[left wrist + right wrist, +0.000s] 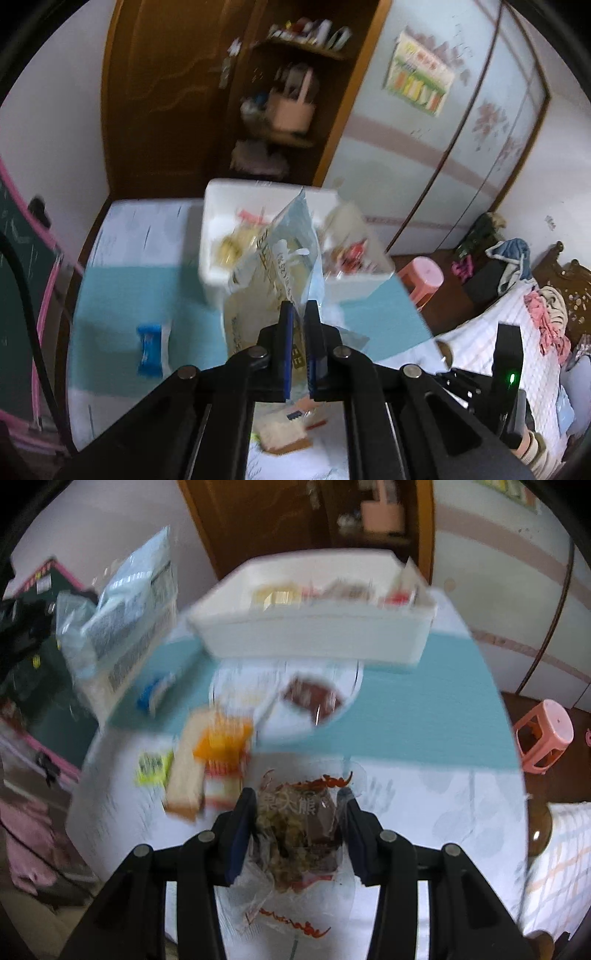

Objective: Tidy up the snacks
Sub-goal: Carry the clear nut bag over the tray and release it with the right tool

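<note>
A pale blue bag [291, 254] is pinched by its lower edge between the clenched pads of the left gripper [300, 350]; the bag is held upright in the air and stands in front of the white bin [218, 266] in the left wrist view. In the right wrist view the same bag [133, 616] is seen lifted at about ten o'clock from the centre, clear of the table [424, 709]. A clear packet [299, 830] with brown and yellowish contents and red print is gripped between the fingers of the right gripper [301, 812], whose jaws are part-way apart and pressed against the packet's two sides. The bin [314, 638] is set on the table at twelve o'clock in the right view, and several blurred snacks are seen inside it; what they are cannot be told. Just in front of the bin a clear round pack [314, 698] with a dark brown piece inside is laid on the teal strip of the tablecloth. At about nine o'clock from the right gripper an orange-and-white pack [221, 753] and a small yellow-green packet [153, 768] are laid on the white part of the cloth. A blue wrapper [149, 349] is seen at nine o'clock from the left gripper, lying on the teal strip, well apart from the bin. A pink stool [545, 734] is stood on the floor at three o'clock, beyond the table edge. Both views are smeared by motion blur.
</note>
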Demonstrator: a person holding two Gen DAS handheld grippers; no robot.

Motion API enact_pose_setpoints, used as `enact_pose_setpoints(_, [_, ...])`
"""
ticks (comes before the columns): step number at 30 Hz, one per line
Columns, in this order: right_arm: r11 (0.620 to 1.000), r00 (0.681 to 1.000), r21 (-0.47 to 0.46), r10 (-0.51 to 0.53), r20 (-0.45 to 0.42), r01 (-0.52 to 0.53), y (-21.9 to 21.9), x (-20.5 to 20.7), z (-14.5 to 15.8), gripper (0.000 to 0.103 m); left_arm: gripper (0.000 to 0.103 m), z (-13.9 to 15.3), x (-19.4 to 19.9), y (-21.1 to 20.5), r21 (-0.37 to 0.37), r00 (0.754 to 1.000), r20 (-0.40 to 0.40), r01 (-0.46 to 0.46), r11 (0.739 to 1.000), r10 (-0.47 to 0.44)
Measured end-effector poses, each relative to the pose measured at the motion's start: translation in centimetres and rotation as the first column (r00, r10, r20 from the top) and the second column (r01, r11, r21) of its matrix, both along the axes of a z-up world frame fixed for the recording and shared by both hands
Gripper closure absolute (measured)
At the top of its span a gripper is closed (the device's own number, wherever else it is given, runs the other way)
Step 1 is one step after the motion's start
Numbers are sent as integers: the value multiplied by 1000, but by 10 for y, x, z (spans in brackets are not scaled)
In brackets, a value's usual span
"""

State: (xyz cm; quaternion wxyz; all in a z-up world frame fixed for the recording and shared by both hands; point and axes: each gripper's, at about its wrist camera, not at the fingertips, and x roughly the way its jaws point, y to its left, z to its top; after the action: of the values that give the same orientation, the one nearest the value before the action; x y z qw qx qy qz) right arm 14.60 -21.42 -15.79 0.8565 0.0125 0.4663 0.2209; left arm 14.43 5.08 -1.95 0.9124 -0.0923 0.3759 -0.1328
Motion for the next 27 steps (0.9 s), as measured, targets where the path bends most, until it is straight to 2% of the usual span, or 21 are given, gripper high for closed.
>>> enact_pose_setpoints(3, [999, 996, 29, -31, 87, 29, -1, 23, 45, 58, 100, 28, 11, -7, 15, 998, 54, 12, 1000, -13])
enact_pose_setpoints(7, [996, 969, 42, -84, 233, 76, -1, 62, 112, 58, 102, 67, 31, -21, 48, 989, 148, 16, 999, -23])
enact_pose_setpoints(11, [991, 937, 56, -129, 324, 118, 4, 99, 158, 58, 102, 102, 55, -33, 63, 972, 236, -4, 998, -11])
enact_pose_setpoints(12, [991, 932, 49, -135, 336, 126, 8, 109, 165, 58, 102, 108, 68, -40, 96, 965, 263, -30, 995, 4])
enact_pose_setpoints(14, [987, 927, 19, -158, 339, 162, 17, 138, 171, 57, 102, 110, 88, -46, 110, 966, 257, -53, 993, 24])
enact_pose_setpoints(16, [982, 934, 22, -187, 305, 189, 21, 160, 167, 57, 102, 103, 112, -52, 115, 977, 209, -62, 991, 37])
enact_pose_setpoints(19, [977, 946, -2, -204, 252, 211, 24, 185, 150, 57, 102, 82, 131, -57, 140, 987, 157, -64, 988, 41])
enact_pose_setpoints(22, [976, 955, -39, -199, 221, 213, 30, 193, 128, 57, 101, 58, 138, -53, 143, 993, 109, -68, 987, 53])
enact_pose_setpoints(25, [977, 965, -40, -198, 173, 208, 32, 202, 110, 54, 85, 30, 143, -44, 148, 997, 24, -70, 986, 68])
enact_pose_setpoints(26, [977, 969, -38, -201, 146, 209, 31, 205, 103, 54, 68, 22, 144, -41, 142, 997, -1, -73, 987, 74])
enact_pose_setpoints(27, [977, 971, -37, -205, 123, 211, 31, 206, 97, 53, 45, 11, 147, -35, 132, 995, -39, -83, 988, 89])
